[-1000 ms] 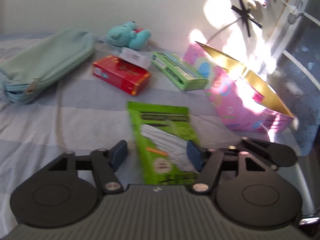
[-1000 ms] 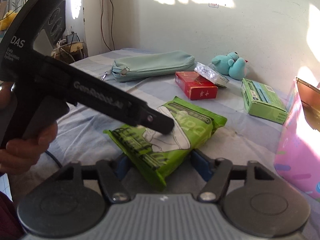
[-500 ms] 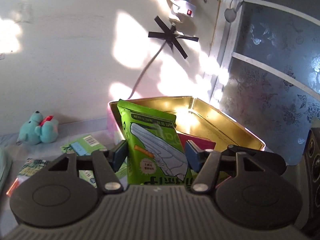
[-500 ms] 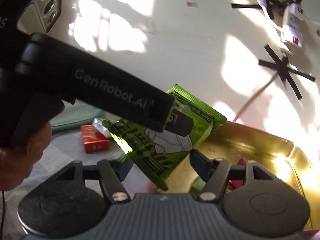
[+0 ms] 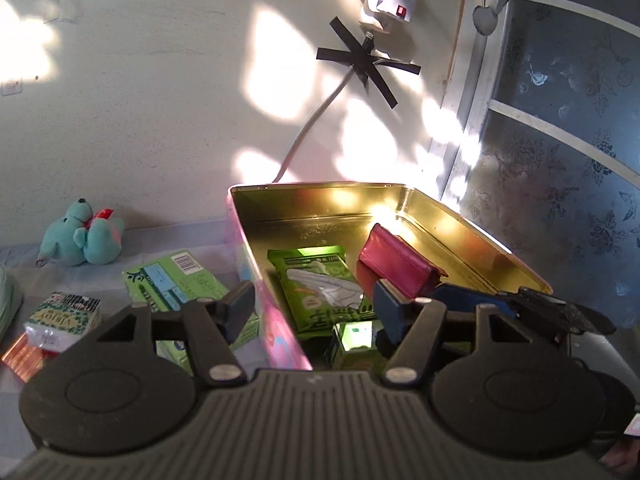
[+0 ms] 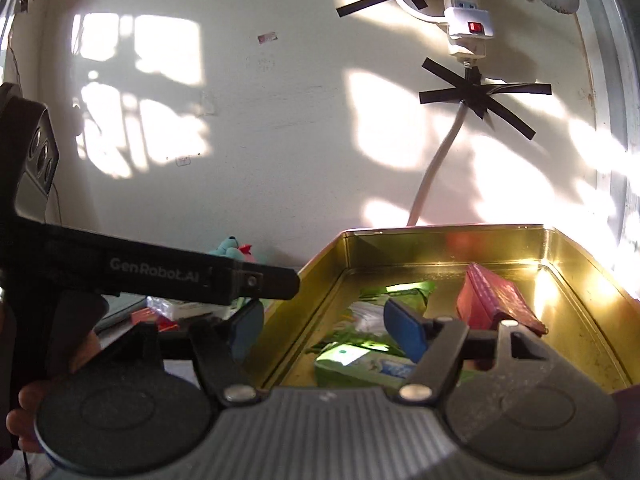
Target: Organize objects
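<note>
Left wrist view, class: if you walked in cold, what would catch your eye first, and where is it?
The gold-lined tin on the right, glowing in sunlight, holds a green packet and a red wallet. Behind it, a black tape cross pins a white cable to the wall. A teal plush toy lies at far left by the wall.

surface: bed with pale blue-grey striped sheet, against the wall
tin: open, gold inside, pink outside, sits on the sheet at the right
plush toy: teal, lies by the wall, left of tin
green box: flat, just beside tin's pink wall
wrapped packet: rests on red box, near left edge
pouch: pale green, far left, mostly cut off
</note>
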`<state>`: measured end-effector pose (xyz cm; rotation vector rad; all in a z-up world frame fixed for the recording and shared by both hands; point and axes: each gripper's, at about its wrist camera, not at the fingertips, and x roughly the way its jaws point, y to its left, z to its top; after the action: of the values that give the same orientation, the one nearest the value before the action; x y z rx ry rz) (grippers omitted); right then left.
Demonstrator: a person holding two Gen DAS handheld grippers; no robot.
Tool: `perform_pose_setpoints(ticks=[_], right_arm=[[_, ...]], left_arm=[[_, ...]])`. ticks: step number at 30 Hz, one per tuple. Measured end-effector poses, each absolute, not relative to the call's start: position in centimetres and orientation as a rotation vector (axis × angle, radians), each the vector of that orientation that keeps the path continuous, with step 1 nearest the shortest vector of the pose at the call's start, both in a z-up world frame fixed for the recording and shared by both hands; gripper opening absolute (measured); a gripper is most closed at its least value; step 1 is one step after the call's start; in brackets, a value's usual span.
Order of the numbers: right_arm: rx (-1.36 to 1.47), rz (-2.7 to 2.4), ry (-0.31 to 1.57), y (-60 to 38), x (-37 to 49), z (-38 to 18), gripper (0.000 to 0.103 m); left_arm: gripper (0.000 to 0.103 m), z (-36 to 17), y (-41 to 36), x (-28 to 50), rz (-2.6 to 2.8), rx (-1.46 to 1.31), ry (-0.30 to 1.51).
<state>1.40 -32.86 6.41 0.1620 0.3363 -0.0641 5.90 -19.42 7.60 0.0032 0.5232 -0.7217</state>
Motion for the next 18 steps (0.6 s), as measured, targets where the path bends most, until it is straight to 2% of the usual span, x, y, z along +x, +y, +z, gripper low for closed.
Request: perform_pose_setpoints(ticks=[3, 6, 10, 13, 15, 18], right_arm=[[0.130, -0.013, 0.306, -30.6, 0.7, 6.9, 0.061], [0.114, 0.066, 0.311, -27.8, 0.8, 7.3, 0.054], [0.108, 0.174, 0.392, -23.9, 3.3, 6.4, 0.052], [0.119, 0.198, 0.469, -21.2, 6.2, 5.5, 0.052], [0.152, 0.191, 0.514, -20.1, 9.1, 5.2, 0.053], [0.220, 0.147, 0.547, -19.2, 13.6, 4.9, 0.062]], left_arm=[[0.072, 6.6, -14.8, 4.6, -0.665, -0.047, 0.543], [0.073, 4.6, -10.4, 4.5, -0.538, -0.041, 0.584], [0.073, 1.6, -5.2, 5.9, -0.293, 0.016, 0.656], [0.073, 0.1, -1.9, 7.1, -0.105, 0.046, 0.653], [0.073, 0.1, 0.2, 7.8, -0.097, -0.063, 0.643], [0.073, 0.1, 0.7, 8.1, -0.108, -0.102, 0.639]])
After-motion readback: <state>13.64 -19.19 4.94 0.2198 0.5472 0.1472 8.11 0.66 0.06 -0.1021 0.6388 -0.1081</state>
